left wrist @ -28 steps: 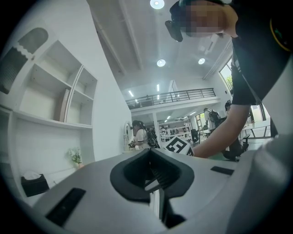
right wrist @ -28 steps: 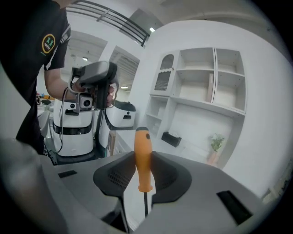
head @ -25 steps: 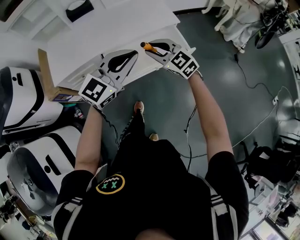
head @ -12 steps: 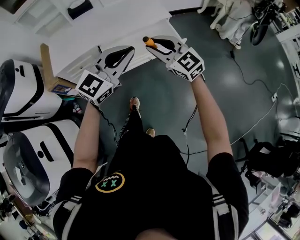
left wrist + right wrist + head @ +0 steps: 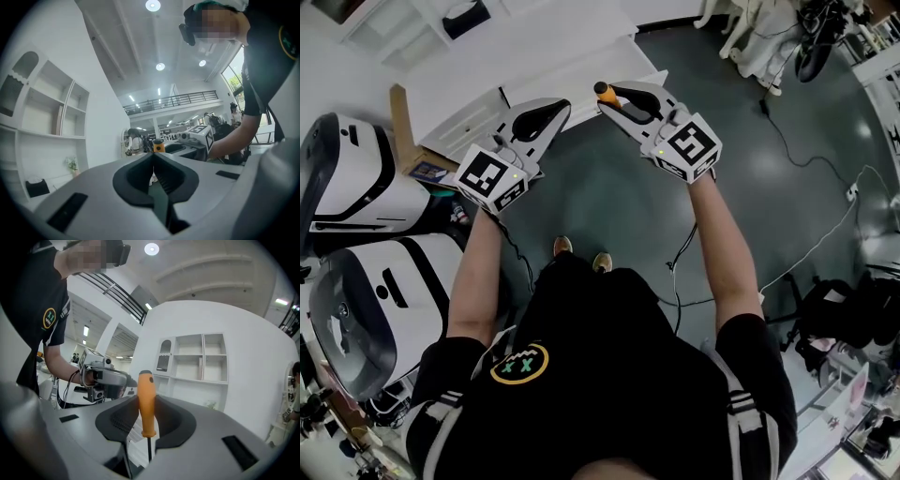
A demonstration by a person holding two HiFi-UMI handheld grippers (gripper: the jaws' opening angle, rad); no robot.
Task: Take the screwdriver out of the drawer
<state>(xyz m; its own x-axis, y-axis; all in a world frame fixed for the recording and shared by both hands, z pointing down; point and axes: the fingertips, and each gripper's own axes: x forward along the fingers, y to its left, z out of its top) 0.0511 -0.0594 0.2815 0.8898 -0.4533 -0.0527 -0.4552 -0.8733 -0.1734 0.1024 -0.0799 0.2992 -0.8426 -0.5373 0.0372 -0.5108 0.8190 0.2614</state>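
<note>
dark grey floor (image 5: 619,216) lies under both grippers, and the white bench (image 5: 478,89) is just beyond their tips. the right gripper (image 5: 607,92) pinches the screwdriver (image 5: 146,401) by its orange handle, which stands upright between the jaws and rises above them. only the right gripper view shows the thin dark shaft going down from the handle between the jaws. the head view shows just the orange end at the jaw tips. the left gripper (image 5: 153,155) has its jaws pressed together with nothing between them. its view shows the orange end a little beyond its own tips.
</note>
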